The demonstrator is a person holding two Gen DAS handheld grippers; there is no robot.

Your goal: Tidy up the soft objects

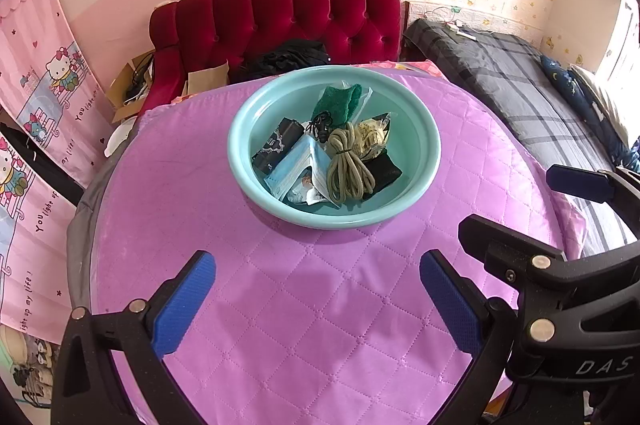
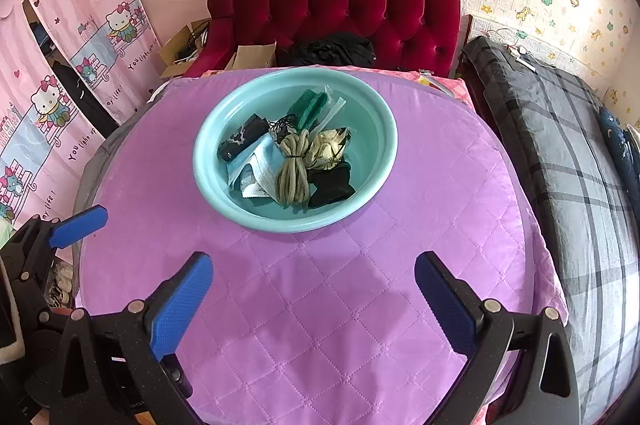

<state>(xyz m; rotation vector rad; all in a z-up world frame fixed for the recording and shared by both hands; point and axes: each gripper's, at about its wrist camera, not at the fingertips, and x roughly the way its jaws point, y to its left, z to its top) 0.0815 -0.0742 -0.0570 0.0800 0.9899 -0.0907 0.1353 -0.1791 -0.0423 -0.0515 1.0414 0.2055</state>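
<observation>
A teal basin (image 1: 248,129) (image 2: 208,141) stands on the far half of a purple quilted table (image 1: 280,325) (image 2: 320,325). In it lie a beige rope bundle (image 1: 346,165) (image 2: 294,173), a green cloth (image 1: 338,101) (image 2: 310,105), a blue face mask (image 1: 294,165) (image 2: 260,161), a black packet (image 1: 276,145) (image 2: 242,137), a black cloth (image 1: 382,171) (image 2: 332,183) and a clear bag of beige bands (image 1: 372,135) (image 2: 330,145). My left gripper (image 1: 318,265) is open and empty, short of the basin. My right gripper (image 2: 314,267) is open and empty; it also shows in the left wrist view (image 1: 520,201).
A red tufted sofa (image 1: 288,13) (image 2: 340,1) with black clothing stands behind the table. A bed with a grey plaid cover (image 1: 520,85) (image 2: 560,145) lies to the right. Pink cartoon curtains (image 1: 36,105) (image 2: 60,85) hang at the left. Cardboard boxes (image 1: 132,85) sit beside the sofa.
</observation>
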